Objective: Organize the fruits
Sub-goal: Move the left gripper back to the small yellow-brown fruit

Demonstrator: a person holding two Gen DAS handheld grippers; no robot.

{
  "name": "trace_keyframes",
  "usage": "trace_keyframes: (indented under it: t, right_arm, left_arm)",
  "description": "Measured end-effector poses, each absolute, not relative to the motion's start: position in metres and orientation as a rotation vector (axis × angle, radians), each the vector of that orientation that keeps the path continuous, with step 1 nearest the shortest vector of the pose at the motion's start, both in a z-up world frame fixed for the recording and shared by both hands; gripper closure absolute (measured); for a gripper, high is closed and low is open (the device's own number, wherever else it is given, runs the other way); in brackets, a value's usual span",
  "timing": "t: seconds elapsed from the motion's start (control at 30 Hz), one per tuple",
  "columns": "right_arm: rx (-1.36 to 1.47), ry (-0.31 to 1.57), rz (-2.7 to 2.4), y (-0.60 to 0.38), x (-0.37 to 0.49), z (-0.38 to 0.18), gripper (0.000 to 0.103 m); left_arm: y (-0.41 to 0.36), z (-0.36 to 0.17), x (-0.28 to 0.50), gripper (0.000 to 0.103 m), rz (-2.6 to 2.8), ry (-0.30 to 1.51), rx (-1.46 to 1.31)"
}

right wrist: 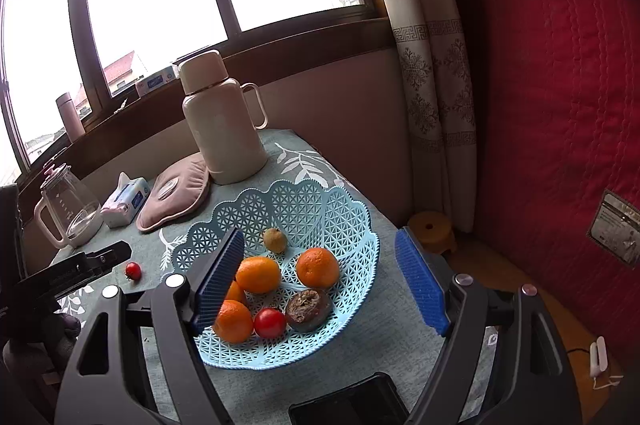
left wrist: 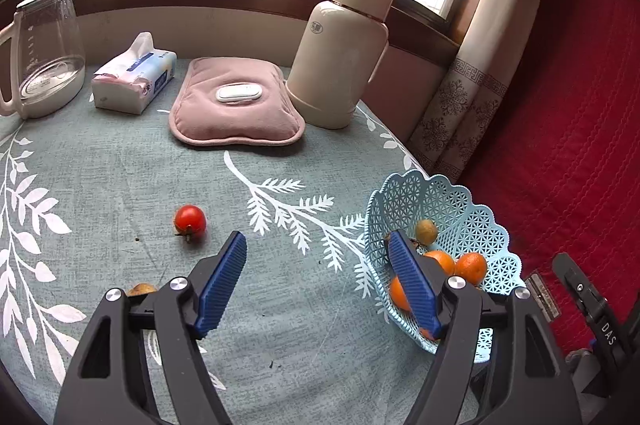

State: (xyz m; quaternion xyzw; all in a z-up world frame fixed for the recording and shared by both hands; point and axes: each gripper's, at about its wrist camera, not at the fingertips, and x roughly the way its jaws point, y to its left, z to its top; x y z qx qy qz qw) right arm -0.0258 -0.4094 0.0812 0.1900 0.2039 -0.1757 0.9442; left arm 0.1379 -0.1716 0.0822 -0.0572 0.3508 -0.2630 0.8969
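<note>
A light blue lattice basket (right wrist: 344,221) stands near the table's right edge; it also shows in the left wrist view (left wrist: 472,213). It holds several oranges (right wrist: 318,267), a small red tomato (right wrist: 270,322), a dark wrinkled fruit (right wrist: 309,309) and a small yellow-green fruit (right wrist: 275,240). A loose red tomato (left wrist: 190,221) lies on the cloth, left of the basket, also in the right wrist view (right wrist: 133,270). A small brownish fruit (left wrist: 141,290) peeks out behind my left gripper's left finger. My left gripper (left wrist: 320,285) is open and empty above the cloth. My right gripper (right wrist: 320,285) is open and empty over the basket.
At the back stand a cream thermos (left wrist: 340,53), a pink heating pad (left wrist: 236,103), a tissue pack (left wrist: 134,79) and a glass kettle (left wrist: 44,53). A red quilted cover (right wrist: 560,85) hangs right of the table. A yellow stool (right wrist: 434,231) stands on the floor.
</note>
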Motion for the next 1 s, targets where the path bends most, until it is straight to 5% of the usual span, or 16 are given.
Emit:
trace_keyframes:
  t: [0.23, 1.0]
  right_arm:
    - [0.401, 0.395, -0.352, -0.408, -0.029, 0.083, 0.010]
    - [0.416, 0.405, -0.316, -0.402, -0.028, 0.081, 0.009]
  left_arm:
    - [-0.137, 0.089, 0.144, 0.015, -0.462, 0.719, -0.179]
    - [-0.063, 0.079, 0.146, 0.015, -0.280, 0.718, -0.220]
